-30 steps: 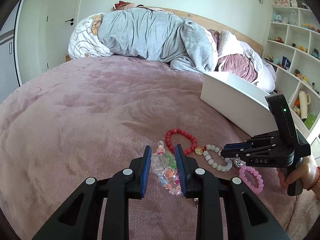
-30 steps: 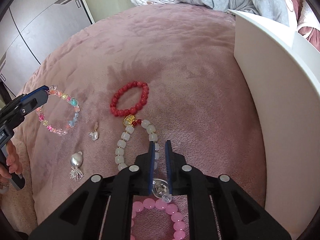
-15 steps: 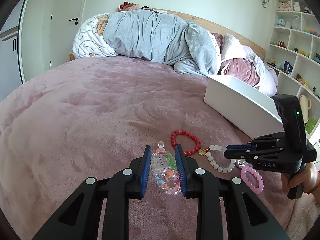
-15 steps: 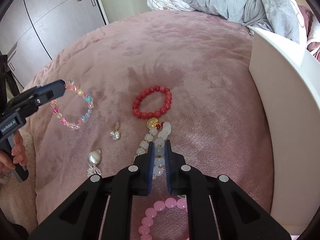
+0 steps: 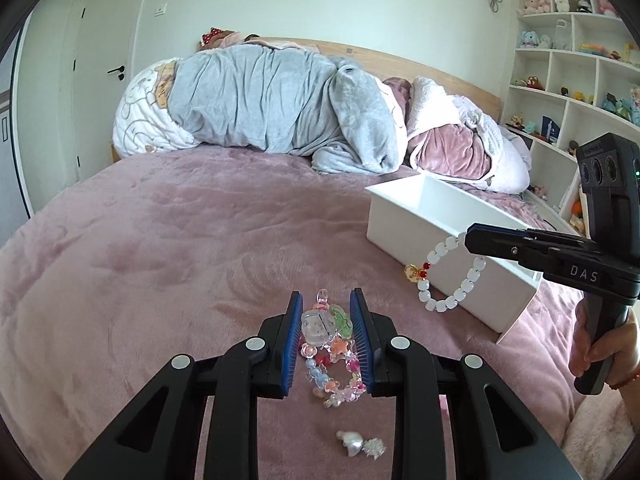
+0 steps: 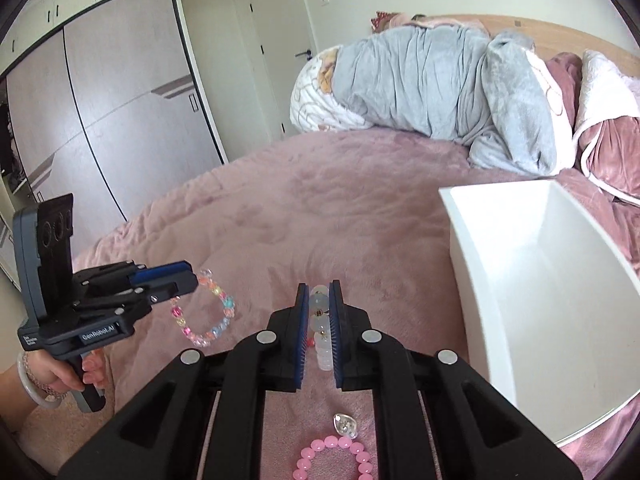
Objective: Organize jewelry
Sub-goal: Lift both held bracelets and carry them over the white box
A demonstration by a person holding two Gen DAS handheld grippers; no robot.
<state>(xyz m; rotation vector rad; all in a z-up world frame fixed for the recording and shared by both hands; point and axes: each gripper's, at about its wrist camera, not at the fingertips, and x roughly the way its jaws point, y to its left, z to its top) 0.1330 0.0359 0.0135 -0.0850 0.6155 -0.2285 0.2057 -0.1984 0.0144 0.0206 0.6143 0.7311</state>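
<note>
The white bead bracelet (image 6: 321, 330) hangs clamped between your right gripper (image 6: 319, 320) jaws, beside the white box (image 6: 540, 300). Your left gripper (image 5: 326, 340) jaws pinch the multicoloured bracelet (image 5: 332, 354), which dangles below them.

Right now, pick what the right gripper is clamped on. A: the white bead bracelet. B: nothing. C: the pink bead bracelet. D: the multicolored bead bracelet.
A: the white bead bracelet hangs from the right gripper, clear of the bed beside the white box.
</note>
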